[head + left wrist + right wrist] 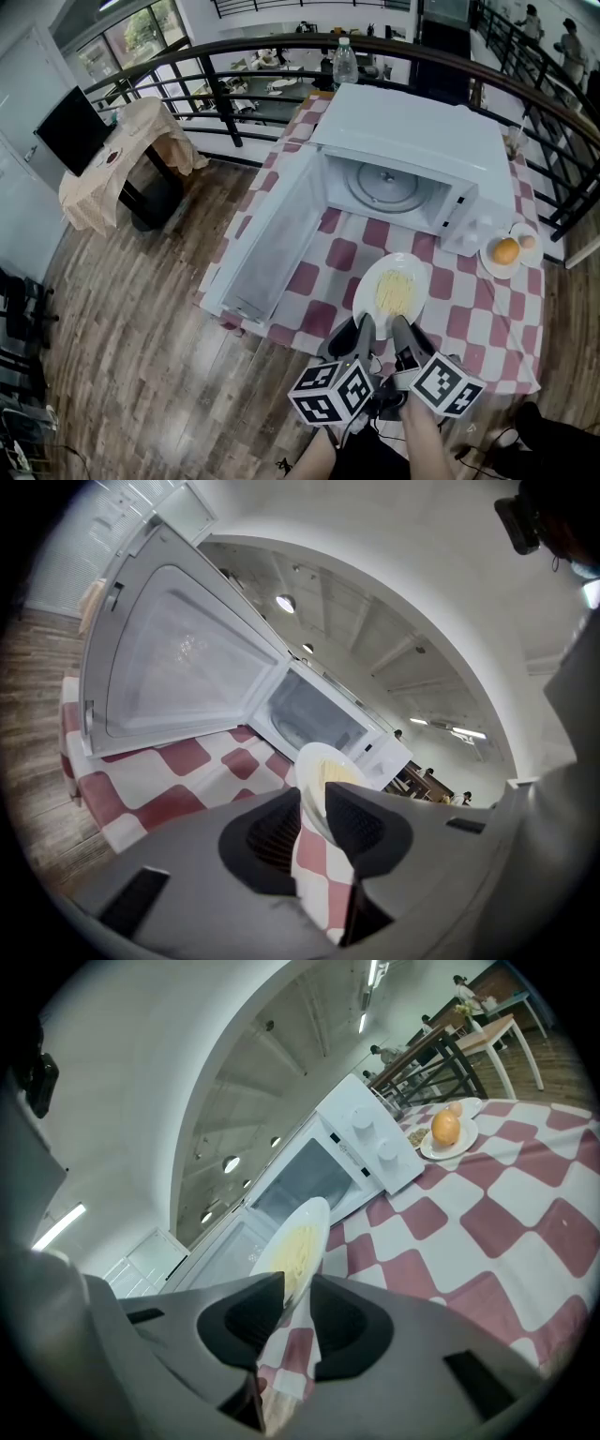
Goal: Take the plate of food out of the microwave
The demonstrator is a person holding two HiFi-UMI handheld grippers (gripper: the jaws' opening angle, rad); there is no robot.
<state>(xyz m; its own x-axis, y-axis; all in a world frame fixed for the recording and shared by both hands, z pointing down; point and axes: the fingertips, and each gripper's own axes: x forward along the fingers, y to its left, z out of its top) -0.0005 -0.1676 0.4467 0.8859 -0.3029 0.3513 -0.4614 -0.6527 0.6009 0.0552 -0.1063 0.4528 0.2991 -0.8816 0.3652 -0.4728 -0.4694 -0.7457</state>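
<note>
A white plate of yellow noodles is over the checked tablecloth in front of the open microwave; whether it rests on the cloth I cannot tell. My left gripper and right gripper stand side by side at the plate's near rim. In the left gripper view the plate stands edge-on with its rim pinched between the left gripper jaws. In the right gripper view the plate rim is likewise clamped by the right gripper. The microwave's glass turntable is bare.
The microwave door hangs wide open to the left, down to the table's front-left edge. A small plate with an orange sits right of the microwave. A water bottle stands behind it by the black railing.
</note>
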